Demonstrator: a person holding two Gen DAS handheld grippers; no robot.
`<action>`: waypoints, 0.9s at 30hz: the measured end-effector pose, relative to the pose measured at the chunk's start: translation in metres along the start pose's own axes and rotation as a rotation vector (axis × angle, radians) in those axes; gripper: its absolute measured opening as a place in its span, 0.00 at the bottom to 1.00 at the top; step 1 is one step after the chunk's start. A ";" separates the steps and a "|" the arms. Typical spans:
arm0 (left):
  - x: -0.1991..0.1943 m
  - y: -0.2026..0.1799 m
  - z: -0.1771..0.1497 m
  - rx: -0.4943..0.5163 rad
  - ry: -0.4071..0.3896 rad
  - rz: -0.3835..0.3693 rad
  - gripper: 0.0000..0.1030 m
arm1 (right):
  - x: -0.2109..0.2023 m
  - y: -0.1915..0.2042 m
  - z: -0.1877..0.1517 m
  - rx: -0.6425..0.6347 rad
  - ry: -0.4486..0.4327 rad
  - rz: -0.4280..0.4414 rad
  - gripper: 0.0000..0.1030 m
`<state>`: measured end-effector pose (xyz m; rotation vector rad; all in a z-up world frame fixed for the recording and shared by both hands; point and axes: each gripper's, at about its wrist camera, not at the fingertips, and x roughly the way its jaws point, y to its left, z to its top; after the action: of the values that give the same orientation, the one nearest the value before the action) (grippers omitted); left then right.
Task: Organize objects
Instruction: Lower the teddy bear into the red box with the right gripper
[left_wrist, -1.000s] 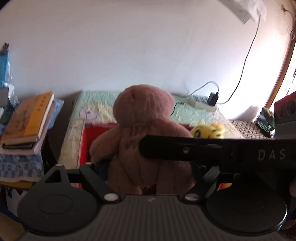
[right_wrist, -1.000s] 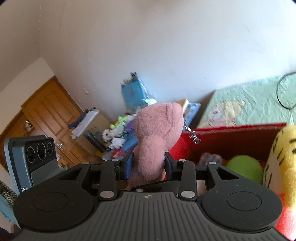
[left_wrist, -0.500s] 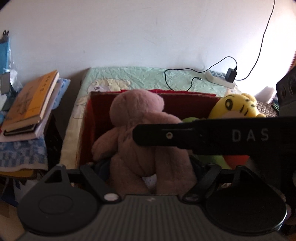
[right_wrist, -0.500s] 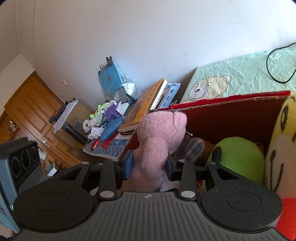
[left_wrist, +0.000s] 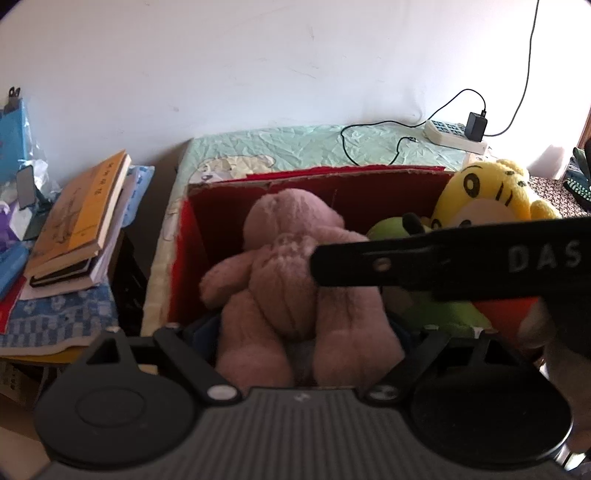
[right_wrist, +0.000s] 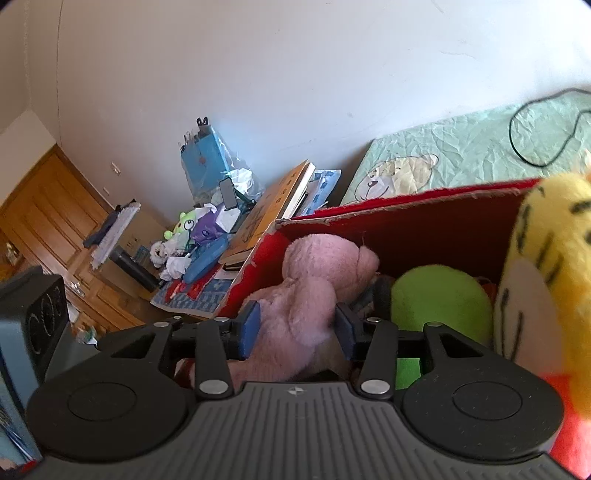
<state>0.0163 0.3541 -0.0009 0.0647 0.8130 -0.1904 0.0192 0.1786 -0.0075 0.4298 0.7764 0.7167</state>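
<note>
Item: pink teddy bear (left_wrist: 295, 280), lowered into the red cardboard box (left_wrist: 332, 177) beside the green plush (right_wrist: 439, 295) and yellow plush (left_wrist: 480, 192). Step: release. We find left gripper (left_wrist: 306, 332) and right gripper (right_wrist: 295, 325) both opening, bear between them. Next: withdraw clear without snagging fur.

The pink teddy bear (left_wrist: 295, 273) sits inside the red box (left_wrist: 258, 184), at its left end, back toward the left wrist camera, legs nearest; a green plush toy (right_wrist: 439, 299) lies just beside it; a yellow plush toy (left_wrist: 487, 195) fills the right end.
</note>
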 end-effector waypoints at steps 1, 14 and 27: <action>-0.001 0.001 -0.001 0.002 -0.001 0.008 0.87 | -0.002 -0.002 0.000 0.014 0.000 0.007 0.46; -0.010 -0.007 -0.001 0.038 -0.005 0.023 0.87 | -0.002 -0.010 -0.009 0.061 0.026 -0.050 0.33; -0.009 -0.029 0.011 0.069 0.046 0.130 0.92 | -0.036 -0.009 -0.022 0.051 -0.043 -0.095 0.33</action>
<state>0.0125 0.3252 0.0133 0.1866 0.8448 -0.0941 -0.0122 0.1485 -0.0093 0.4502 0.7706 0.5978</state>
